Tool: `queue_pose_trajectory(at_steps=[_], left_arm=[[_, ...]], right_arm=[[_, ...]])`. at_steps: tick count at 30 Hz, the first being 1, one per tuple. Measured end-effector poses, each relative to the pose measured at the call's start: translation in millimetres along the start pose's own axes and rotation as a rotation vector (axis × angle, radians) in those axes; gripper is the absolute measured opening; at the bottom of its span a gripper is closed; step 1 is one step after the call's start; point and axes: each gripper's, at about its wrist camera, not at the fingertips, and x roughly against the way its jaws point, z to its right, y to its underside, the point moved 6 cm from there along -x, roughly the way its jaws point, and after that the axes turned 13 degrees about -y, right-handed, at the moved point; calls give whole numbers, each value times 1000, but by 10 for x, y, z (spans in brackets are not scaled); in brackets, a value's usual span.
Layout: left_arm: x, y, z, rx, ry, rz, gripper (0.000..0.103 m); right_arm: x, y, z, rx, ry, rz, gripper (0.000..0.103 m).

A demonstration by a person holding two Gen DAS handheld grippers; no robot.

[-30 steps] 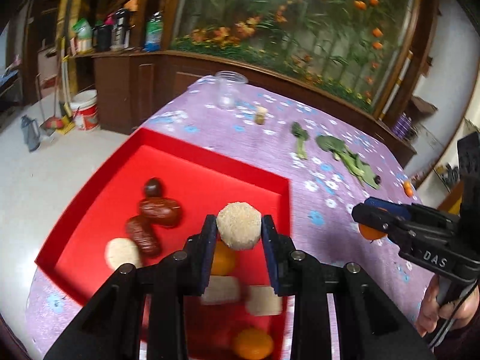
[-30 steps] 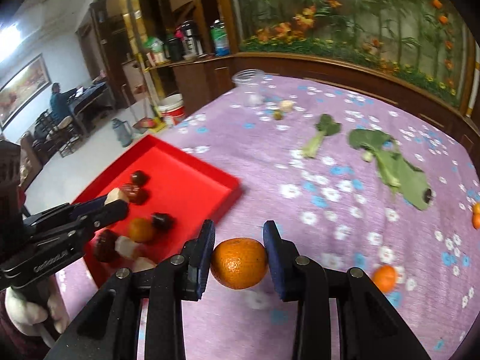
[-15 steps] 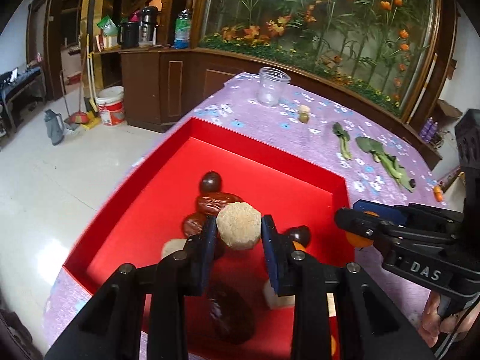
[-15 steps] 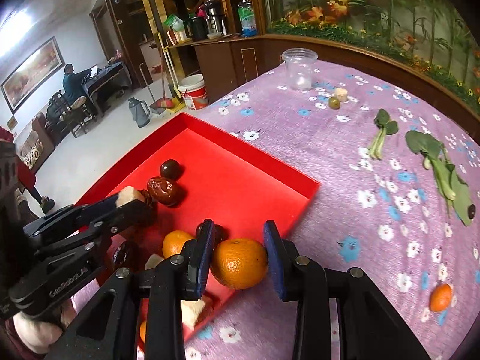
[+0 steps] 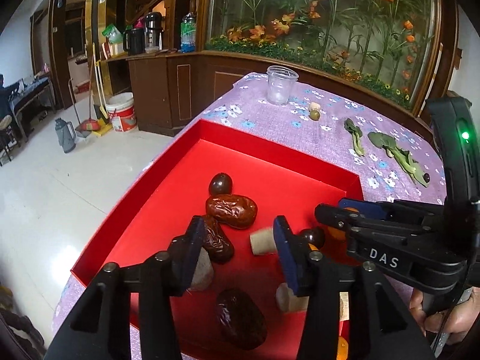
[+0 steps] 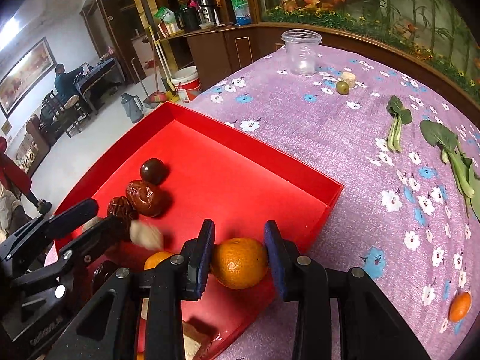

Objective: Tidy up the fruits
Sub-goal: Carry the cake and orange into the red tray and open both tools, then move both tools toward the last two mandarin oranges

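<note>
A red tray (image 5: 144,192) (image 6: 300,177) lies on the purple flowered cloth and holds several dark dates (image 5: 231,211), pale round pieces and oranges. My left gripper (image 5: 237,249) is open over the tray; the pale round piece (image 5: 262,241) (image 6: 147,235) lies just beyond its right finger. My right gripper (image 6: 240,258) is shut on an orange (image 6: 238,262) above the tray's near right corner. It shows at the right of the left wrist view (image 5: 360,219).
A clear plastic cup (image 6: 301,52), a small green fruit (image 6: 342,87) and a pale piece (image 6: 348,78) stand at the table's far end. Leafy greens (image 6: 450,150) lie on the right. A small orange (image 6: 460,306) lies on the cloth near right.
My left gripper has opened and let go of the pale round piece, which now lies in the tray. My right gripper has carried the orange left, over the tray.
</note>
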Motion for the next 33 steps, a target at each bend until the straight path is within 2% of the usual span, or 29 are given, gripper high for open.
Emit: queue_pose_trajectory(at_steps=[4,10,15,33], left_arm=[[46,-14,13,-6,-5,14,58],[114,-18,44,-15,-13,23,64],[194,-26,38,-18,-22,34,69],[589,14,149,-55,-31,91,75]], right_arm=[[20,-10,-11,-9,-15,10,39],[153,-62,-88,6,-18,48,47],[253,-61,-110,3,-17,64,48],[618,157,-105,-26,-10,111,56]])
